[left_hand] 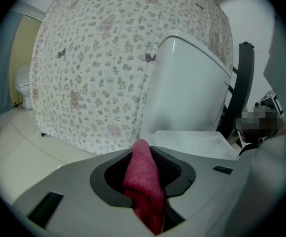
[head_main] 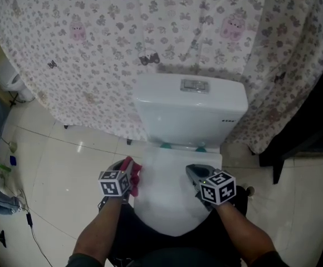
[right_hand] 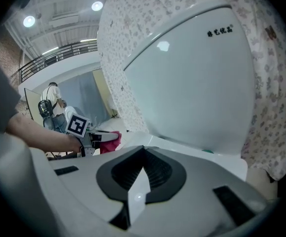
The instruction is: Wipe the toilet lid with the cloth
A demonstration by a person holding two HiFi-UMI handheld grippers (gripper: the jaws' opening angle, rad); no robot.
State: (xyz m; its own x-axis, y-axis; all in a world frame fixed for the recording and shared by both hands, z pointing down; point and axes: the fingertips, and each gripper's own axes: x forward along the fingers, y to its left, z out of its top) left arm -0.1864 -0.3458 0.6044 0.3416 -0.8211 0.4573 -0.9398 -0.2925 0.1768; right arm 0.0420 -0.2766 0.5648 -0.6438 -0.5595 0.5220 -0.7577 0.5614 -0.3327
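glossy smooth white toilet lid (head_main: 170, 204), fuzzy pink cloth (left_hand: 144, 174), shiny floor tiles (head_main: 67, 166), matt printed fabric curtain (head_main: 94, 49)

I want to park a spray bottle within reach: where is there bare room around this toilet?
The tank top is bare beside the flush button. The tiled floor between the curtain and the left gripper is open. The lid is free up to the right gripper. Crowded: the cable at far left, and dark furniture close on the right.

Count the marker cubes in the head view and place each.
2. One cube is on the left gripper at the toilet lid's left edge; the other on the right gripper over its right side. None seems hidden.
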